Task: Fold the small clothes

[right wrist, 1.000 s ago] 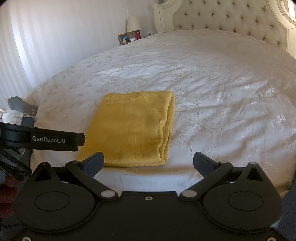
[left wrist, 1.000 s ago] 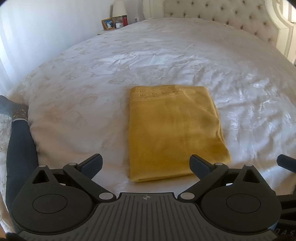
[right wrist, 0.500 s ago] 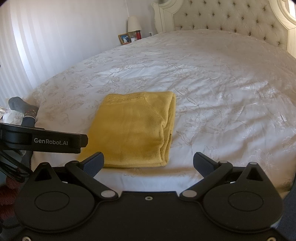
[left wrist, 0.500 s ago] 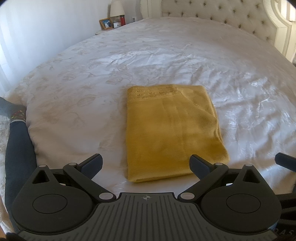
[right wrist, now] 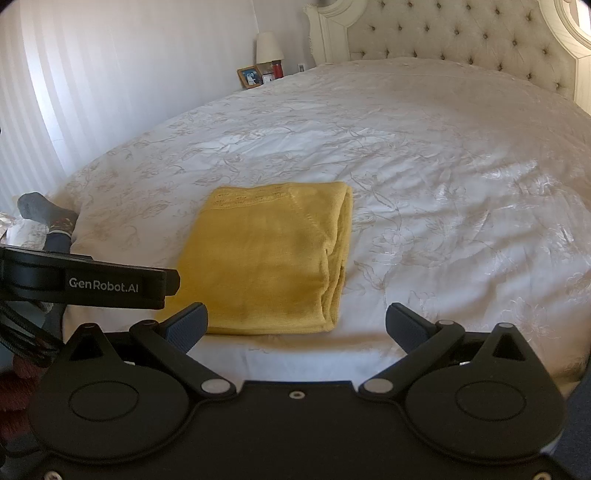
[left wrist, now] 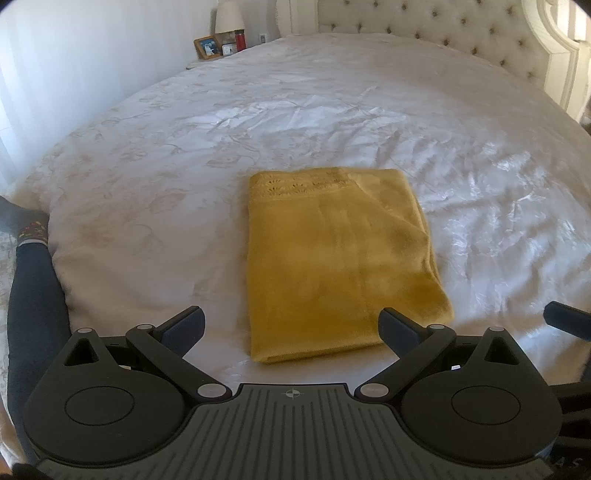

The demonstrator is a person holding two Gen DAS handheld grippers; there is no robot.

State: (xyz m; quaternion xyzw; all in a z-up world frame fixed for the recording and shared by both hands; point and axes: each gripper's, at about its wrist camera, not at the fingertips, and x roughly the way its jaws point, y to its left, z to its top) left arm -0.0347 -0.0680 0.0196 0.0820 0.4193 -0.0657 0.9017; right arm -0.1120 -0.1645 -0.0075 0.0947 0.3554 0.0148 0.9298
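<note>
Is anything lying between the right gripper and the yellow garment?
Nothing visible. The right gripper is open, with only bare bedspread between it and the garment.

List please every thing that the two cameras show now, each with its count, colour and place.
folded garment: one, mustard yellow knit, flat on the near part of the bed, folded edge on its right side
bedspread: one, white with a pale flower pattern, covers the whole bed
headboard: one, cream, tufted with buttons, at the far end of the bed
lamp: one, white shade, far left beside the bed
photo frame: one, wooden, in front of the lamp
red container: one, red, right of the photo frame
leg with sock: one, dark trouser and patterned grey sock, at the left edge of the bed
left tongs: one, black, open, holding nothing
right tongs: one, black, open, holding nothing
</note>
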